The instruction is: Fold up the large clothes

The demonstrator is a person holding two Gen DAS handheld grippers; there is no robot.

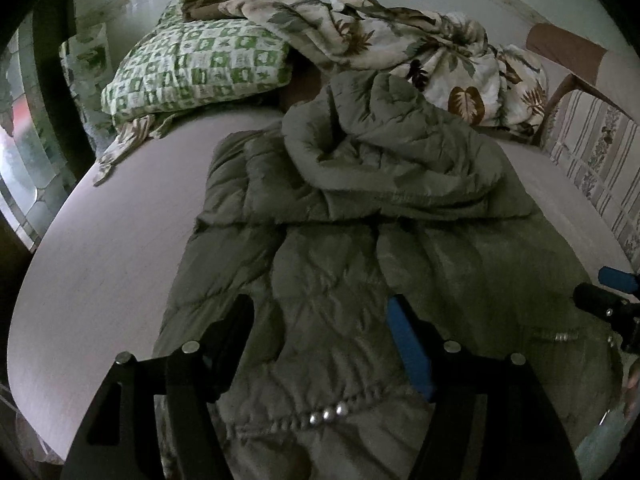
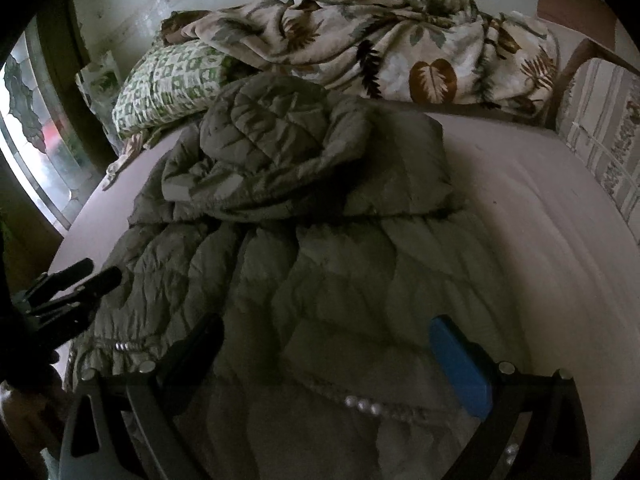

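Item: olive quilted puffer jacket (image 1: 360, 216), hooded, lying on the pale bed (image 1: 100, 264); its long axis runs from our grippers toward the pillows, hood (image 2: 272, 132) bunched at the far end, hem with a row of metal snaps (image 1: 326, 414) nearest us

Condition: partly folded, we judge; the upper part is heaped over the body and the lower panels lie loose and creased

Left gripper (image 1: 320, 344): jaws apart over the hem region, jacket cloth showing between them, pads not pressing on it; nothing held

Right gripper (image 2: 332, 360): jaws spread wide over the jacket's right lower panel, likewise empty

Relation: the jacket lies directly ahead of and below both grippers, which flank its centre line side by side; neither is clearly nearer, so we judge the coming grasp falls on the hem corners, one each

Surroundings: green checked pillow (image 1: 192, 68) and leaf-print blanket (image 2: 400, 48) beyond the hood, well apart from the hem; striped chair cushion (image 1: 592, 152) beside the bed at right
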